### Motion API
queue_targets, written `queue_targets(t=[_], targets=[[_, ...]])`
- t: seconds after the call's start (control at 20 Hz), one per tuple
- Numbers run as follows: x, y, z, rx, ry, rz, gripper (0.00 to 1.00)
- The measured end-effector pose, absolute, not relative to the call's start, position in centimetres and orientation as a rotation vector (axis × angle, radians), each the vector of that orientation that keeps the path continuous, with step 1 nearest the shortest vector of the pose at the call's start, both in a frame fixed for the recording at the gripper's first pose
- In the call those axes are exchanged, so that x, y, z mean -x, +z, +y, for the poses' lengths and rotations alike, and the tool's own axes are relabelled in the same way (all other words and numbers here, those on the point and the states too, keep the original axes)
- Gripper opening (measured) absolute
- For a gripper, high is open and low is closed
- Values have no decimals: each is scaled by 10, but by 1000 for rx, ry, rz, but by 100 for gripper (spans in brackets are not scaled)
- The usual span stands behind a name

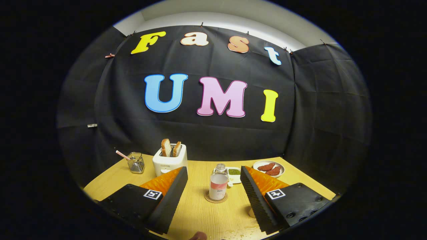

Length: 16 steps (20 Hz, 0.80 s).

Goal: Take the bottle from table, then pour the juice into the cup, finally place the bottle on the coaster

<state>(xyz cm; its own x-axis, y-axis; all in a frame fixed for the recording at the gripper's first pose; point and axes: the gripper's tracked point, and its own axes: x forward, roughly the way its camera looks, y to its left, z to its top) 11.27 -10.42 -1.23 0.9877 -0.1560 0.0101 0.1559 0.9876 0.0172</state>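
Your gripper [213, 186] has two broad wedge-shaped fingers [170, 203] with finely ribbed inner faces. Behind each sits a matte block carrying a small square black-and-white marker tag [152, 194] (one per side); round screw heads [289, 215] dot the right block's near edge.

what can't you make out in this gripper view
- Cup: mostly hidden behind a finger of the open hand-held gripper; its contents are unseen.
- Bottle on the coaster, between and beyond the fingers: label too small to read.
- White dish behind the bottle: partly covered.
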Motion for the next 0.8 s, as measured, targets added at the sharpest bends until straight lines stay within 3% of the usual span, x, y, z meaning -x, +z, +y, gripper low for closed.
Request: queue_targets(t=[0.4, 0.8], targets=[[-47, 6, -103, -45, -126, -55, 97], [7, -51, -111, -49, -157, 46, 97]])
